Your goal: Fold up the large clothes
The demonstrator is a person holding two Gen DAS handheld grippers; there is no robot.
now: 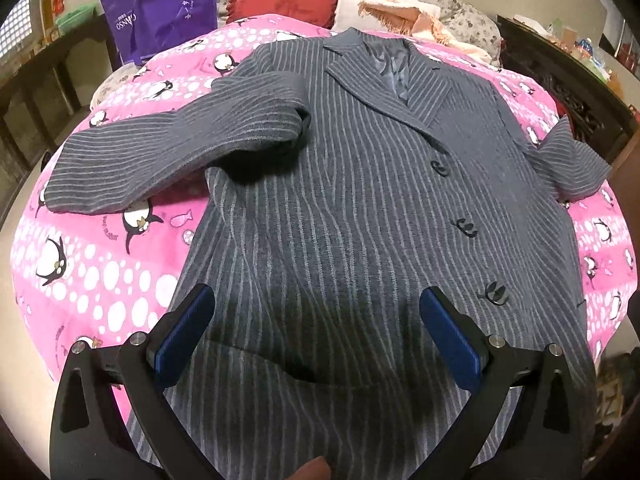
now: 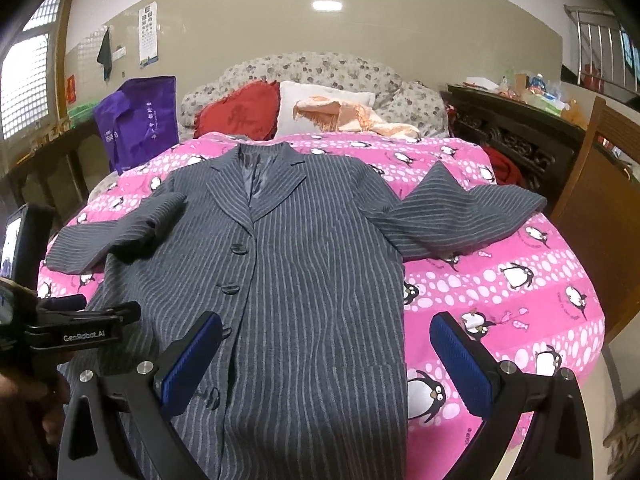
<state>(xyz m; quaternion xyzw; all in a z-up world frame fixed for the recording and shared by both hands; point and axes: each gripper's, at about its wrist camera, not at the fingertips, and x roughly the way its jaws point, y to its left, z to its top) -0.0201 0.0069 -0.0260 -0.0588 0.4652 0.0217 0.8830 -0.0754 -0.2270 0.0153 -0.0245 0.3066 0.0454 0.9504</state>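
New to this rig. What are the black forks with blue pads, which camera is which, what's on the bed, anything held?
There is no robot arm here: a person carries a handheld two-finger gripper in each hand. Each picture comes from a fisheye camera mounted on one gripper, looking forward along its fingers.

The left wrist view shows the left gripper, open, over the lower front of the coat. The right wrist view shows the right gripper, also open, over the coat's edge; the left unit shows at that picture's left side.

A grey pinstriped coat lies spread face up on a pink penguin-print blanket, sleeves out, buttons closed. Behind it are a red cushion and a purple bag. Nothing is held.
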